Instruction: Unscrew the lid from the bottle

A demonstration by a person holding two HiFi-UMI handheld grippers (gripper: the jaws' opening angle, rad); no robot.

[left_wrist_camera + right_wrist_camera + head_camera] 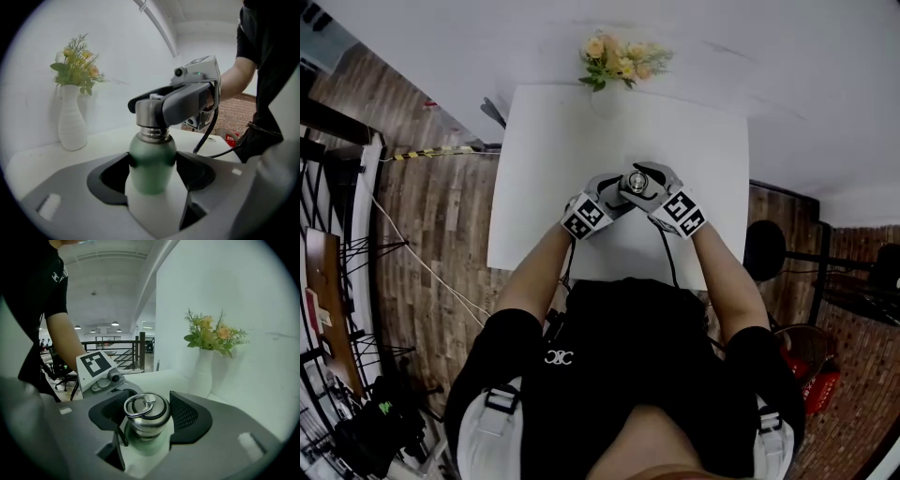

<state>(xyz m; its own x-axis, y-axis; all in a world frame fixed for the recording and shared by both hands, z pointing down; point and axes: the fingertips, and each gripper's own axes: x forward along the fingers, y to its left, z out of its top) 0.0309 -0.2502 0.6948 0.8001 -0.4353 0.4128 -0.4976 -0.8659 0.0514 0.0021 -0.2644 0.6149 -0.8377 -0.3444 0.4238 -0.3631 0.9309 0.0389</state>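
The bottle (151, 154) is seen standing upright near the middle of the white counter (553, 169), roughly the same way from its left and right edges. Its frosted green body is clamped by the left tool (152, 165), whose two dark jaws are pressed against opposite sides of the body, below the steel neck. The steel lid (146, 409) is seated on the neck and is gripped by the right tool (147, 414), with one jaw closed on each side of it. A metal ring (138, 405) is seen lying flat on top of the lid.

In the head view the two tools are brought together over the bottle from the near edge of the counter, the left one lower on the bottle and the right one at its top. A marker cube (586, 218) is carried on the left tool and another (682, 212) on the right tool.

A ribbed white vase (72, 119) with yellow and peach flowers (77, 63) is placed at the middle of the counter's far edge, against the white wall, well apart from the bottle.
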